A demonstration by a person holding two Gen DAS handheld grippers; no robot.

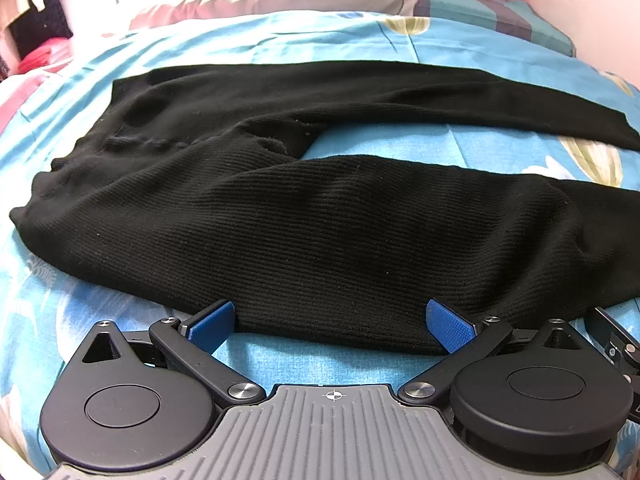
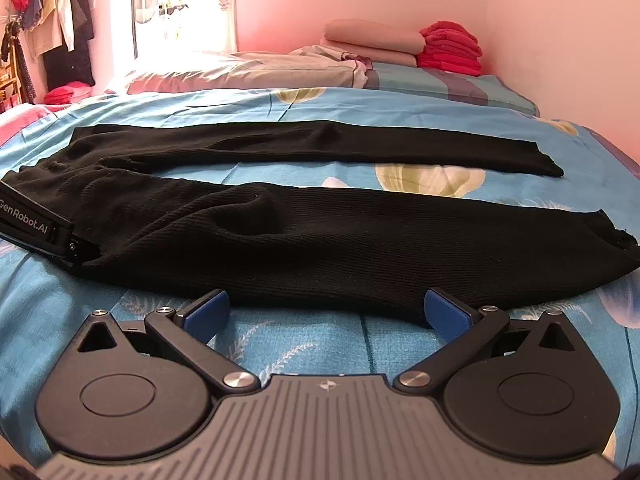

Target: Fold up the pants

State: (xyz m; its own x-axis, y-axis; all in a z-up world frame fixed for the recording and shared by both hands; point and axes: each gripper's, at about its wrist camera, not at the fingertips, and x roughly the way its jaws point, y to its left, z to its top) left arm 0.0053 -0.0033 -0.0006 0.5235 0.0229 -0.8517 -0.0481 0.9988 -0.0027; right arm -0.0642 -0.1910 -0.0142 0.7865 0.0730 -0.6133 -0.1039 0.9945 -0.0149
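Black ribbed pants [image 1: 304, 224] lie spread flat on the blue floral bedsheet [image 1: 320, 36], waist to the left, both legs running right with a gap between them. My left gripper [image 1: 332, 322] is open, its blue pads at the near edge of the near leg, close to the waist end. My right gripper [image 2: 326, 308] is open at the near edge of the same leg [image 2: 320, 248], further toward the cuff. The left gripper's body [image 2: 44, 228] shows at the left of the right wrist view, and part of the right gripper [image 1: 612, 340] shows at the right edge of the left wrist view.
Folded beige bedding [image 2: 372, 40] and a stack of red clothes [image 2: 452, 48] sit at the far end of the bed against the pink wall. A clothes rack [image 2: 44, 28] stands at the far left. A bright window [image 2: 184, 4] is behind.
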